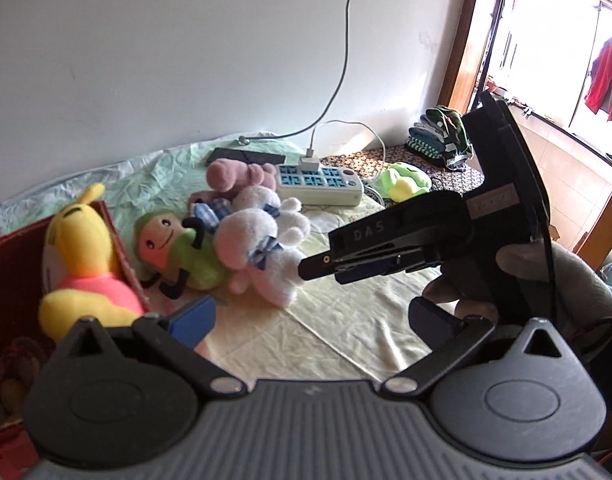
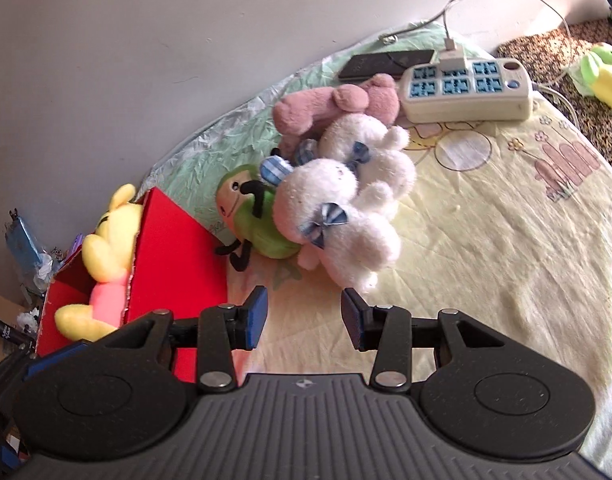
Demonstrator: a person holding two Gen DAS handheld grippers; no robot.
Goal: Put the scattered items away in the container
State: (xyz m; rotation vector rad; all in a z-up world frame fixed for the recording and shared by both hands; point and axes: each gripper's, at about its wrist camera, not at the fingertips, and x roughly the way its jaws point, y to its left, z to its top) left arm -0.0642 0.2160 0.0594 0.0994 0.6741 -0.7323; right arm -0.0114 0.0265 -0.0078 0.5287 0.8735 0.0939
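A red box stands at the left of the bed and holds a yellow bear in a pink shirt; both show in the left wrist view too, the box and the bear. Beside the box lies a pile: a green doll, two white plush bunnies with blue bows, and a pink plush. My right gripper is open and empty, just short of the nearest bunny. My left gripper is open and empty, low by the box. The right gripper reaches the white bunny there.
A white power strip with a plugged charger and a dark phone lie behind the pile. A green-yellow plush lies at the far right on a patterned cloth. Folded clothes are stacked near the window. A white wall runs behind the bed.
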